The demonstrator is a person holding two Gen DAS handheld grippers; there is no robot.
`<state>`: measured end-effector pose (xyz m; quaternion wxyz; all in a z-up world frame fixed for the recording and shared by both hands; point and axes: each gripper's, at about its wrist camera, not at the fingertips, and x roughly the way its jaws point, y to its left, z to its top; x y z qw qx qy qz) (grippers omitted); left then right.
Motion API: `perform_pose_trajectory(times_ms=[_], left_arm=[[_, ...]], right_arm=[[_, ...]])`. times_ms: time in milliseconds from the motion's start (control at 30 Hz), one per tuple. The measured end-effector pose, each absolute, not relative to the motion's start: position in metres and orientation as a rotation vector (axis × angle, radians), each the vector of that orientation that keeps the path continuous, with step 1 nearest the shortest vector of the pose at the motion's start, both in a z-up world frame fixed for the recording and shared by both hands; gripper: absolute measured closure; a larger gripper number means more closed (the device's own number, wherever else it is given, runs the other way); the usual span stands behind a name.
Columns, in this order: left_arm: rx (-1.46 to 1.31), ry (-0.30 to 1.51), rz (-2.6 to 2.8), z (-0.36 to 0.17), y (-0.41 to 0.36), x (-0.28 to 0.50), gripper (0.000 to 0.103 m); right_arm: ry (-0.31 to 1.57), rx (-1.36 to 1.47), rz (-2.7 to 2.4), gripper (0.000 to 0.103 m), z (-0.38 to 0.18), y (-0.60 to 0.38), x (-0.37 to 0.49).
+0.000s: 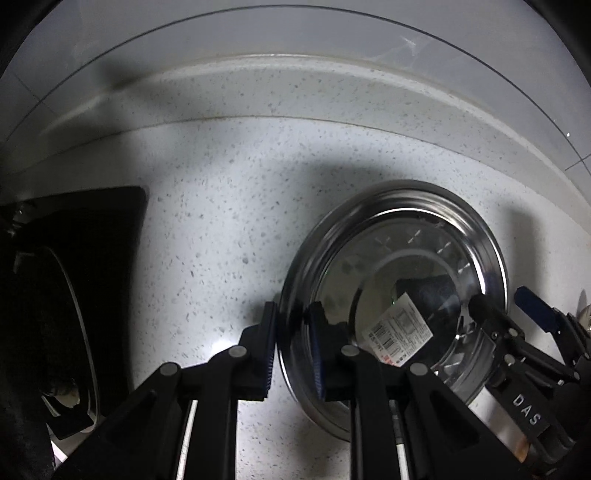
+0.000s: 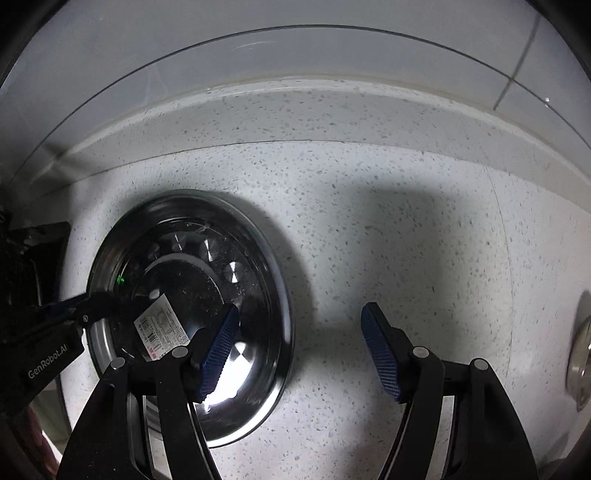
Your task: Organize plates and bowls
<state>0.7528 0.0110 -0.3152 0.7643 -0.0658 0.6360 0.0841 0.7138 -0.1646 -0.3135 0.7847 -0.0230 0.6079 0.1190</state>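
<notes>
a speckled white countertop (image 2: 388, 221) meets a low matching backsplash (image 2: 295, 114) under a pale tiled wall (image 1: 258, 29).

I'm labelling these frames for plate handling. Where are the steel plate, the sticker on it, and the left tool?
steel plate (image 2: 258, 236): right wrist view, on its far raised rim.
sticker (image 1: 400, 334): left wrist view, middle of the printed label.
left tool (image 1: 293, 352): left wrist view, midway between its fingertips, at the plate's near rim.

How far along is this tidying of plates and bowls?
Early, it seems. The left gripper is clamped on the rim of a steel bowl on the speckled counter. The right gripper is open, one finger inside. Nothing looks stacked yet; other dishes aren't clearly visible.
</notes>
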Motion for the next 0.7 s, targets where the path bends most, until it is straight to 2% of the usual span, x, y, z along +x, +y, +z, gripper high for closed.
perform_pose_trajectory(times_ms=[67,133,167,200,467,700], left_arm=[[-0.167,1.375,0.182,-0.311,0.012,0.753,0.086],[-0.233,1.372,0.175,-0.311,0.018,0.752,0.088],[-0.247,1.372,0.17,-0.311,0.02,0.753,0.089],[-0.257,1.376,0.159,-0.311,0.023,0.752,0.089],[-0.239,1.386,0.107,-0.296,0.03,0.716,0.091],[-0.178,1.324,0.089,-0.261,0.03,0.637,0.091]], right_arm=[[1.31,-0.047,0.254,0.041,-0.313,-0.161,0.713],[1.301,-0.051,0.263,0.062,-0.311,-0.155,0.711],[1.311,-0.041,0.271,0.083,-0.312,-0.147,0.712],[1.318,-0.044,0.255,0.088,-0.315,-0.143,0.713],[1.322,-0.056,0.279,0.091,-0.301,-0.148,0.671],[1.301,-0.001,0.322,0.091,-0.277,-0.158,0.596]])
